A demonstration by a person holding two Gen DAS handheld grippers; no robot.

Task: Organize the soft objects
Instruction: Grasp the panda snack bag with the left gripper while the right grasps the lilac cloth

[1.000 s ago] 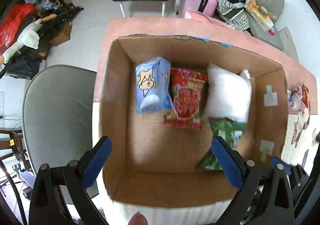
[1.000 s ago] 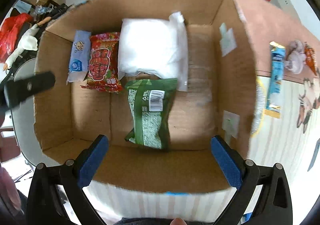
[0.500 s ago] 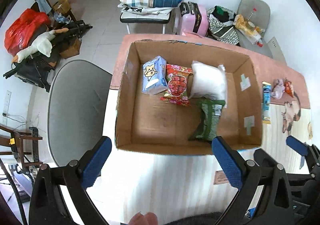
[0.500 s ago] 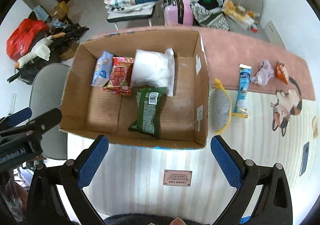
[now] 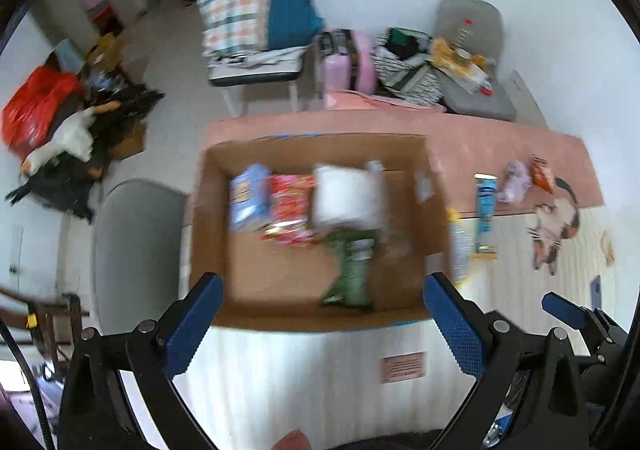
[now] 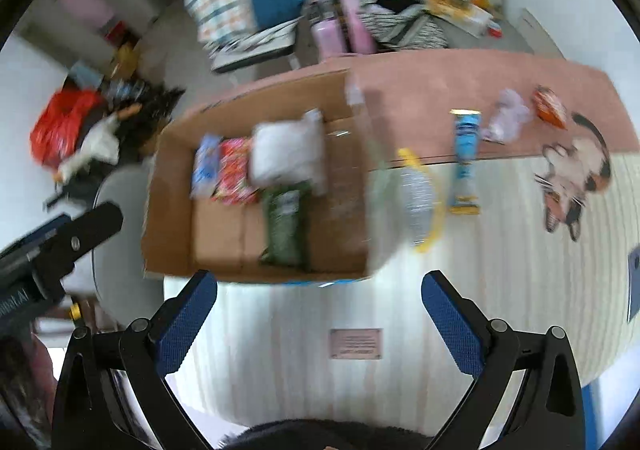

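A cardboard box (image 5: 212,226) (image 6: 168,205) on the table holds a blue packet (image 5: 248,197), a red packet (image 5: 290,209), a white pouch (image 5: 348,195) and a green packet (image 5: 352,274) (image 6: 286,226). Right of the box lie a yellow-rimmed sponge (image 6: 420,201), a blue tube pack (image 6: 464,161) (image 5: 486,217), a pale purple cloth (image 6: 506,119) and an orange packet (image 6: 550,111). My left gripper (image 5: 320,326) is open and empty, high above the table's near side. My right gripper (image 6: 318,322) is open and empty, also high over the near side.
A grey chair (image 5: 136,250) stands left of the table. Behind the table are a bench with a folded plaid blanket (image 5: 248,9), a pink suitcase (image 5: 348,65) and a grey chair with clutter (image 5: 468,57). A cat picture (image 6: 576,169) marks the tablecloth at right.
Both grippers have pulled up and back from inside the box, so the box now looks small. The right view has swung rightward, showing the items beside the box. Both stay open.
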